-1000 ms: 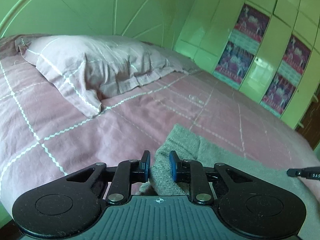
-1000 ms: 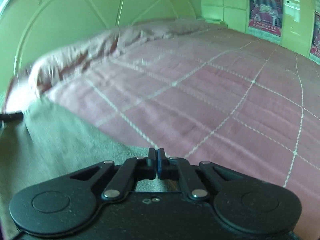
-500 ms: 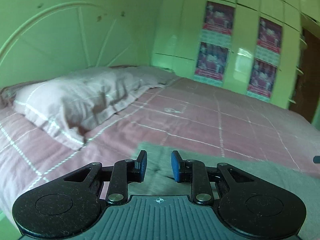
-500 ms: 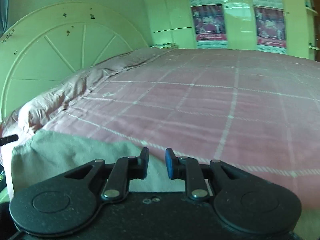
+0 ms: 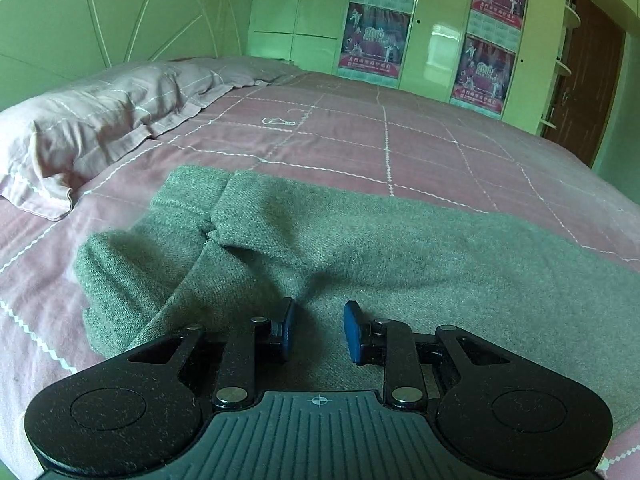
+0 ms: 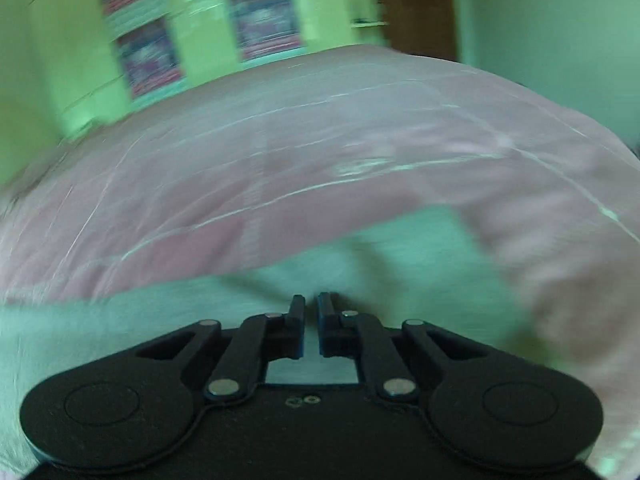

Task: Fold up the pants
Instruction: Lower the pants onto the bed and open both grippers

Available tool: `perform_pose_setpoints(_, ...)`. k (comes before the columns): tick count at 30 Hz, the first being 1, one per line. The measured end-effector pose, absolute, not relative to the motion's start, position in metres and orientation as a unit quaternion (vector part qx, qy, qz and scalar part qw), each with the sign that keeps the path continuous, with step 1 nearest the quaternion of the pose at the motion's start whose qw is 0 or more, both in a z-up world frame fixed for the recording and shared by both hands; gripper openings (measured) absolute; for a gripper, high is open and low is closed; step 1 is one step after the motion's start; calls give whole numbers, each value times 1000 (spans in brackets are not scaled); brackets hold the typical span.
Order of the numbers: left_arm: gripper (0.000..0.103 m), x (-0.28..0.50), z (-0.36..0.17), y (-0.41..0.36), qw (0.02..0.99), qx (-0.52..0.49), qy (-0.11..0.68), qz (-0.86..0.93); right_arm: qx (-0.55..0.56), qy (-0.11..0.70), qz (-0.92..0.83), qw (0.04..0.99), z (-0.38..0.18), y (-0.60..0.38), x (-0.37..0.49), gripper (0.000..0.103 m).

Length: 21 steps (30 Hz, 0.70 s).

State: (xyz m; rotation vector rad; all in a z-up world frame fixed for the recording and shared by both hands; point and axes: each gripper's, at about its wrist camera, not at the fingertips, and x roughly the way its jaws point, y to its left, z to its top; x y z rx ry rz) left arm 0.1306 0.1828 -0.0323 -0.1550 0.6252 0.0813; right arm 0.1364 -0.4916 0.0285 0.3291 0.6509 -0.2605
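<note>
Grey-green pants (image 5: pixel 360 248) lie spread across the pink checked bed cover (image 5: pixel 400 140), with the left end bunched into rounded folds. My left gripper (image 5: pixel 318 312) hovers low over the pants near the bed's front edge. It is open, and only flat cloth shows under the gap between its blue pads. The right wrist view is smeared by motion. There my right gripper (image 6: pixel 311 304) sits over the pale green blur of the pants (image 6: pixel 400 264). Its jaws are closing to a thin slit, and I see nothing between them.
A pink pillow (image 5: pixel 100 120) lies at the left by the green headboard (image 5: pixel 100 12). A green wardrobe with posters (image 5: pixel 436 40) lines the far side, and a brown door (image 5: pixel 592 72) stands at the right. Bare bed cover (image 6: pixel 280 168) stretches beyond the pants.
My left gripper let go of the bunched cloth, its jaws parted, and it swung right. My right gripper swept fast to the right along the pants, opening and then nearly closing.
</note>
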Motion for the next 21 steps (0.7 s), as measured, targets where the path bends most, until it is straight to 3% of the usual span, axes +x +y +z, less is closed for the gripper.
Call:
perform_pose_setpoints(1,27,133,-32,183,948,-75,308,40,187,292,-145,927,36,-506,118,18)
perform_pose_setpoints(7,28,135,-32,182,947,-80,307,43,347,188,-178,902,38,-562,23,20)
perform_pose_setpoints(9,30,134,-32,181,948,-81,306,44,416,179,-180,873,18,-580,5,18)
perform_pose_setpoints(12,41,135,-32,177,948,-78,306,35,461,181,-165,853,-7,-588,4,16)
perform_pose_setpoints(14,57,134,-32,172,949,-66,307,24,469,191,-149,849,-16,-584,15,15)
perform_pose_setpoints(16,65,133,-32,165,950,-53,308,17,460,223,-160,845,-20,-576,30,13)
perform_pose_setpoints(17,67,133,-32,163,950,-48,308,17,456,227,-162,845,-20,-573,35,1)
perform_pose_setpoints(21,69,129,-30,161,950,-48,307,18,417,180,-147,879,2,-556,35,0)
